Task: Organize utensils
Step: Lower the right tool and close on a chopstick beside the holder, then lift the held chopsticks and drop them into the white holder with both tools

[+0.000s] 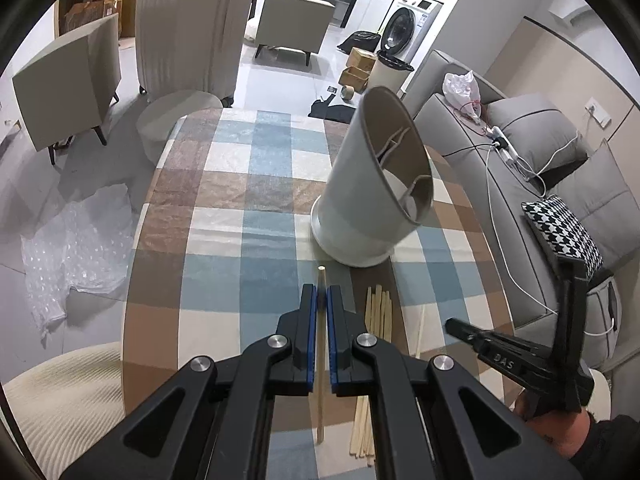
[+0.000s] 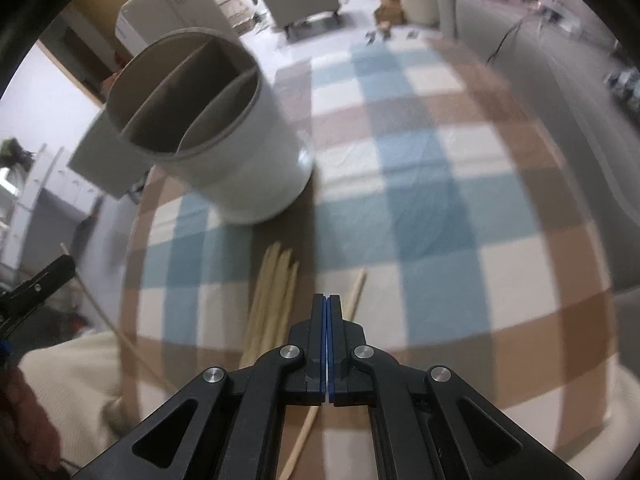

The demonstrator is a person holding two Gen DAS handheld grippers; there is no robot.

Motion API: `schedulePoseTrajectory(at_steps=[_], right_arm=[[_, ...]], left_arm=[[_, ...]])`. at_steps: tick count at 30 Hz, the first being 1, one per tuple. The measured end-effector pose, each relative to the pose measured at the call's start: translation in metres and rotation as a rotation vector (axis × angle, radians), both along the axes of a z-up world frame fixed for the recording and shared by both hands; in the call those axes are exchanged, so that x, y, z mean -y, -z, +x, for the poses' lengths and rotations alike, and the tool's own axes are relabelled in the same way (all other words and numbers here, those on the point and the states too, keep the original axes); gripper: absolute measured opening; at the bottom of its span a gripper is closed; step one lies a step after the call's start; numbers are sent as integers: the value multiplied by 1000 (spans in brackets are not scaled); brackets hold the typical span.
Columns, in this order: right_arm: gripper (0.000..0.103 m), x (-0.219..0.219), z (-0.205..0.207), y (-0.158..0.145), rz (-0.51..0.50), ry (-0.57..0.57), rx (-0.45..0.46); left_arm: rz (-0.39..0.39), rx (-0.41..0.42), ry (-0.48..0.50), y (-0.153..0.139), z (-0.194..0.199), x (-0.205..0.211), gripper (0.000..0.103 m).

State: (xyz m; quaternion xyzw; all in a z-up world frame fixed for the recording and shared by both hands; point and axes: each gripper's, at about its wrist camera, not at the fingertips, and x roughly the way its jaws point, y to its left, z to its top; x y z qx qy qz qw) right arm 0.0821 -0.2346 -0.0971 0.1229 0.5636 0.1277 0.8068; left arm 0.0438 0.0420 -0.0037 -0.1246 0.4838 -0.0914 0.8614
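Two sticks pinched, holder not yet fed

The left gripper [image 1: 322,300] was clamped on one chopstick [image 1: 320,360], gripped mid-shaft; it could pivot and jab the holder's rim. Loose chopsticks [image 1: 378,312] lay just beside it on the checked cloth [image 1: 240,184], the divided holder [image 1: 372,200] beyond. The right gripper [image 2: 327,308] was pinched tight on another stick [image 2: 356,294]; a thin hold, likely to slip. Open cloth lay to the right; the table's near edge was close.
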Motion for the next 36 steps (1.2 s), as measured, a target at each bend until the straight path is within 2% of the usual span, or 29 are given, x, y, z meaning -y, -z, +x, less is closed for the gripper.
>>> schedulePoseTrajectory(at_steps=[1, 3, 4, 6, 8, 11, 15, 17, 18, 19, 20, 23, 26, 31, 36], right_arm=[[4, -16, 4, 9, -7, -3, -28], [6, -17, 12, 19, -19, 13, -78], [15, -20, 15, 24, -17, 16, -102], [26, -24, 21, 33, -43, 21, -141], [30, -30, 28, 37, -69, 5, -150], [31, -45, 34, 43, -164, -29, -175], [30, -67, 32, 42, -293, -55, -150], [22, -76, 28, 43, -349, -55, -134], [12, -78, 24, 42, -359, -51, -116], [6, -79, 22, 42, -358, -46, -106], [5, -80, 20, 42, -355, -44, -96], [4, -79, 15, 42, -327, -53, -61], [4, -69, 11, 37, -254, -15, -34], [4, -51, -2, 0, -126, 16, 94], [4, -45, -19, -32, -63, -9, 222]], left_arm=[[5, -2, 0, 1, -2, 1, 1], [14, -10, 3, 4, -4, 1, 1], [14, -14, 1, 6, -5, 1, 1], [9, -25, -3, 9, -4, -2, 1], [-1, -29, -9, 10, -2, -5, 1], [-22, -35, -15, 12, 2, -9, 1], [-50, -47, -29, 15, 8, -17, 1], [-62, -51, -34, 16, 9, -20, 1], [-66, -53, -36, 16, 9, -21, 1], [-71, -56, -39, 17, 10, -23, 1], [-73, -58, -39, 17, 10, -23, 1], [-74, -63, -37, 18, 10, -23, 1], [-67, -55, -29, 15, 7, -20, 1], [-52, -30, -4, 5, 3, -11, 1], [-26, 4, 21, -10, -5, 2, 1]])
